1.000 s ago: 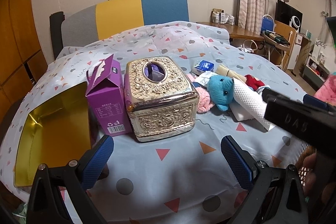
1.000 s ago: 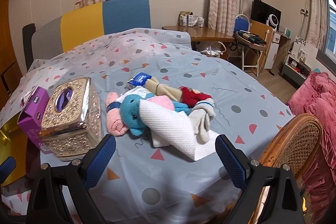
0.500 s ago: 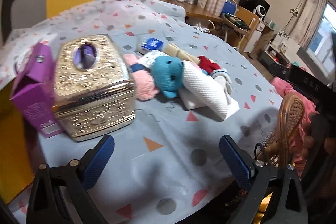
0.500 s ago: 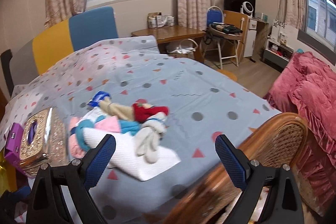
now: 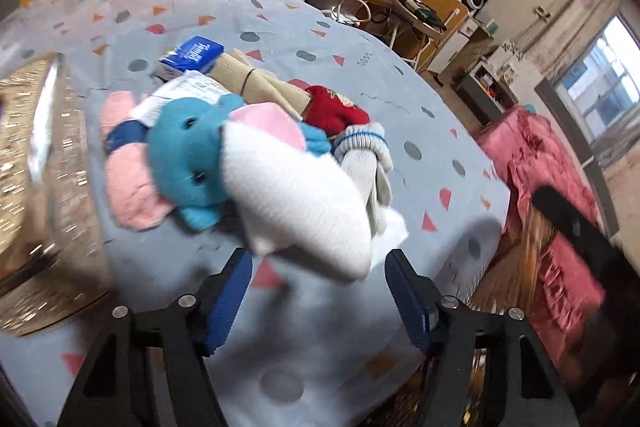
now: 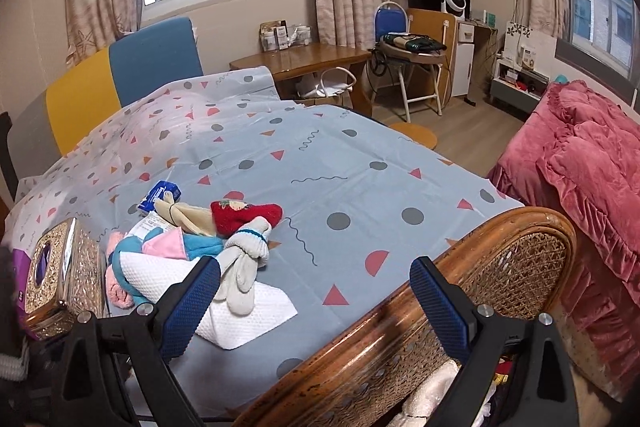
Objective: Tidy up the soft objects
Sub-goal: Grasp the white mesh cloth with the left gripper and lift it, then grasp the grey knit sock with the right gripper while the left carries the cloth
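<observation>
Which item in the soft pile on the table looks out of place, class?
The blue tissue pack at the pile's far edge: a printed packet, not cloth. The socks, red sock, teal plush and white cloth lie jumbled, overlapping.

A tabletop (image 6: 360, 163) under a grey patterned cloth fills the frame's centre. At lower left lie a white towel (image 6: 248, 311), grey gloves (image 6: 244, 267), a red sock (image 6: 244, 215) and a gold tissue box (image 6: 60, 279).

You have one blue plush toy (image 5: 188, 155), one white cloth (image 5: 296, 203), one red sock (image 6: 244, 215), one pair of grey-white gloves (image 6: 244, 263), one gold tissue box (image 6: 60, 267) and one rattan chair (image 6: 480, 287).
</observation>
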Motion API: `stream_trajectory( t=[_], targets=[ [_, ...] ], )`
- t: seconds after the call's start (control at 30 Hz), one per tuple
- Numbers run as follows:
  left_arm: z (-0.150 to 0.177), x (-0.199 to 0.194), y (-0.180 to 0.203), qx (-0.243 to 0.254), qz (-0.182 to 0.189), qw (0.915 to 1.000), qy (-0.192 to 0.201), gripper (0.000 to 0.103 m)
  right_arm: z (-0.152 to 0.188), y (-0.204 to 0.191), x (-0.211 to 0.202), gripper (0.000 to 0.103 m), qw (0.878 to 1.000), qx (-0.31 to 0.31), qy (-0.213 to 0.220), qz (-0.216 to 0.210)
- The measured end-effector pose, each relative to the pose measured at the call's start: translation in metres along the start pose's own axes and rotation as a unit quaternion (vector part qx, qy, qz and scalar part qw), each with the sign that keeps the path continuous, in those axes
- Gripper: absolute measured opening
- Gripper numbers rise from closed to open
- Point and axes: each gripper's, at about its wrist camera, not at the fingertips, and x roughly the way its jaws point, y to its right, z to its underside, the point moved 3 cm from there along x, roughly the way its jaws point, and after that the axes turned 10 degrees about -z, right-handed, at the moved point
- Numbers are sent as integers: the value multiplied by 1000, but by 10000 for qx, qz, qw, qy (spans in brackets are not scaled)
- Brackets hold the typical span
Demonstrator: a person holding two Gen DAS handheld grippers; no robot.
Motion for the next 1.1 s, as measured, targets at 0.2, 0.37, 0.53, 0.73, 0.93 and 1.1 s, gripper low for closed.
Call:
stream_trajectory(
  t=[0.2,0.37,0.53,0.73,0.93,1.1],
  targets=[
    [-16,38,8,-143,-29,9996,-251,40,3,8,8,98,9999,48,-141,0],
    [-7,21,5,58,271,9996,-22,6,3,12,13,98,9998,66,-201,-16],
    [18,-13,-10,503,255,9984,67,6,-2,13,22,98,9987,316,-309,-245],
    [61,-30,-48,892,-435,9951,-10,6,-7,-6,43,97,9902,615,-838,-935],
    [97,-39,-85,859,-766,9933,-85,6,10,-45,73,96,9755,223,-1824,-1212],
    [114,-45,-98,871,-890,9922,-85,6,19,-61,106,86,9655,-486,-2508,-506]
  ],
)
